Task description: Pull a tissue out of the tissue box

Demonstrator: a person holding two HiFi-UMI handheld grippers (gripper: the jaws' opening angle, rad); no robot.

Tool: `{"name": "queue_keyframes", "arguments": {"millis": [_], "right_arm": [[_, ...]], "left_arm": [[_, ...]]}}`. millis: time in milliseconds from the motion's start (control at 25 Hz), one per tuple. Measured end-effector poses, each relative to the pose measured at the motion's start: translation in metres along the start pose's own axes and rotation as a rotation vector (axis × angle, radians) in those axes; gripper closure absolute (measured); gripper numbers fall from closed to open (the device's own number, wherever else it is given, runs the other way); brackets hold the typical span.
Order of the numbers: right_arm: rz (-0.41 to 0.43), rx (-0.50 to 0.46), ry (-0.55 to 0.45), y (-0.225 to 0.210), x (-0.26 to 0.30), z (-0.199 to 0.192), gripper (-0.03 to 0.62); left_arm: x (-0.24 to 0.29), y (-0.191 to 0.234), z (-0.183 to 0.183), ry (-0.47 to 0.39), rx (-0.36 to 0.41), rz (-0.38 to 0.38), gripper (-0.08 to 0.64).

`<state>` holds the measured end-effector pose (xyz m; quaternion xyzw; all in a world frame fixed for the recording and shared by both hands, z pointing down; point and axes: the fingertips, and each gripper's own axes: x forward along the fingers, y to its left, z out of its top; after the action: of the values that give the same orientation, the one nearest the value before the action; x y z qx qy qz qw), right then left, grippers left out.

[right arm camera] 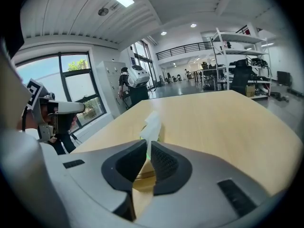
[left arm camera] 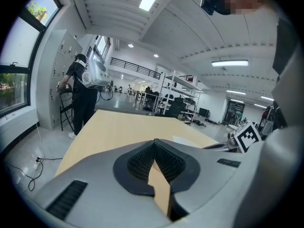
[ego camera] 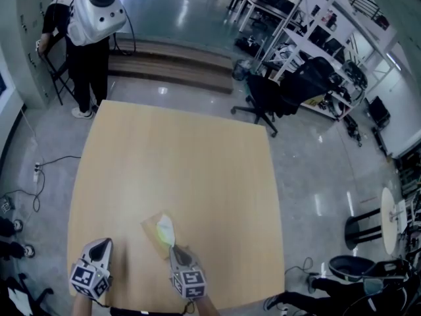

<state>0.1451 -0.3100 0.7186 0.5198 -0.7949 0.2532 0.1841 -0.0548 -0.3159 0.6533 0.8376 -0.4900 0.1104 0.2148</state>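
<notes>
A tan tissue box [ego camera: 152, 233] lies near the front edge of the wooden table [ego camera: 197, 157], with a white tissue [ego camera: 166, 228] standing up out of it. My right gripper [ego camera: 174, 248] reaches the tissue from the near side. In the right gripper view the tissue [right arm camera: 153, 126] rises from between the dark pads [right arm camera: 164, 163]. The right gripper [right arm camera: 147, 147] is shut on its lower part, just above the box [right arm camera: 145, 174]. My left gripper [ego camera: 101, 243] rests to the left of the box, apart from it. Its jaws [left arm camera: 154, 145] meet at the tips with nothing between them.
A person with a white backpack [ego camera: 89, 25] stands beyond the table's far left corner. A black office chair [ego camera: 266, 97] and shelving [ego camera: 309, 51] stand past the far right corner. A round stool [ego camera: 362, 226] is on the floor to the right.
</notes>
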Motion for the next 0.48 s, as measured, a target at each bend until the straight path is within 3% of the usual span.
{"name": "queue_keyframes", "arguments": {"millis": [80,480], "right_arm": [[-0.011,-0.001,0.003,-0.0015,-0.0013,0.0001,0.583],[-0.011,0.0,0.01,-0.0028,-0.0035,0.0015,0.584]], "left_arm": [[-0.0003,-0.0002,0.0007,-0.004,0.001,0.0,0.552],[0.0023,-0.001,0.0032,-0.008,0.008,-0.019,0.552]]}}
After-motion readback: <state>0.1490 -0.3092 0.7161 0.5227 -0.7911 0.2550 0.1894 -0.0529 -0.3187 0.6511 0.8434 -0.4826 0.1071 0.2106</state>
